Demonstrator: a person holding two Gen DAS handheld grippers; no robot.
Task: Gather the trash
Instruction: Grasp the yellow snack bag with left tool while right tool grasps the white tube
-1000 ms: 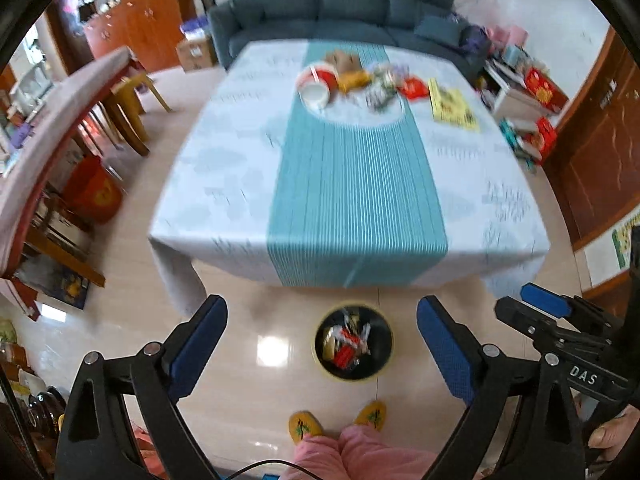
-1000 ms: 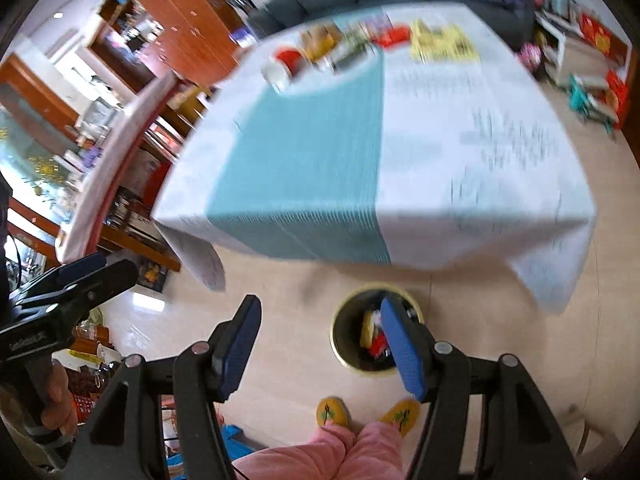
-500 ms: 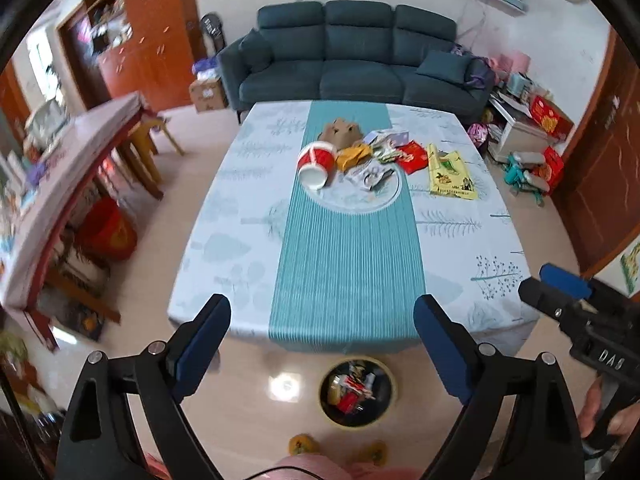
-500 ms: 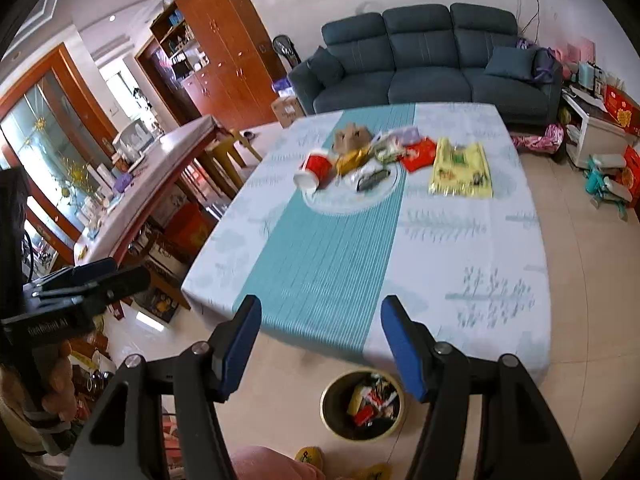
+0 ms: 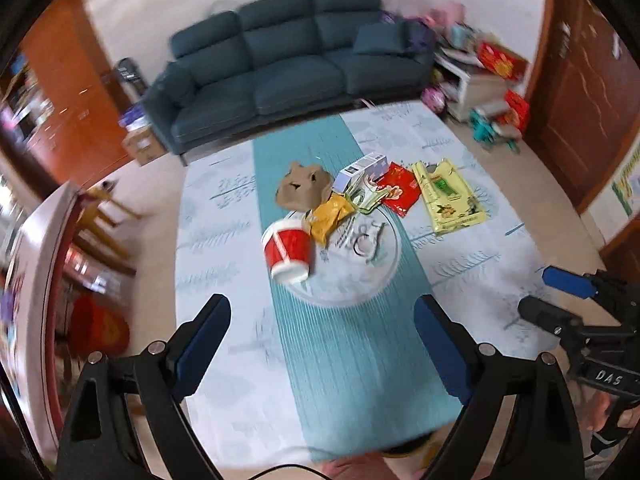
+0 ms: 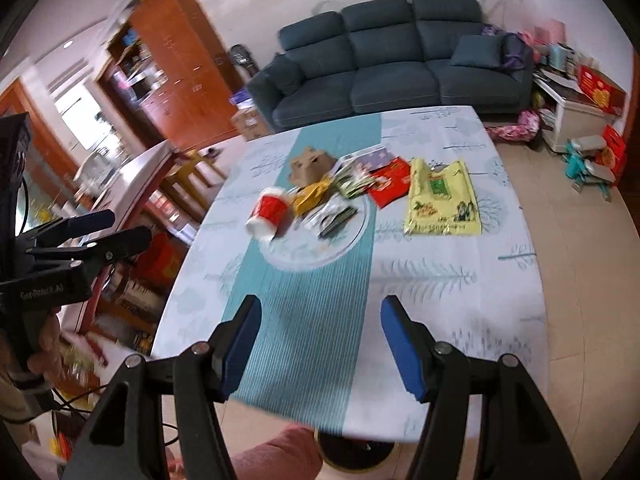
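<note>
Above the table, both grippers' jaws gape, released; right gripper reads "DAS" (left's label blurred).

My left wrist camera looks from above the near edge of the table, forward and down along my spread left fingers toward the sofa at the far side. My right wrist camera sits just to its right, a little farther back from the litter, facing the same way but angled left. Both share the red cup, the yellow bag and the sofa, and each catches my other gripper at its edge.
</note>
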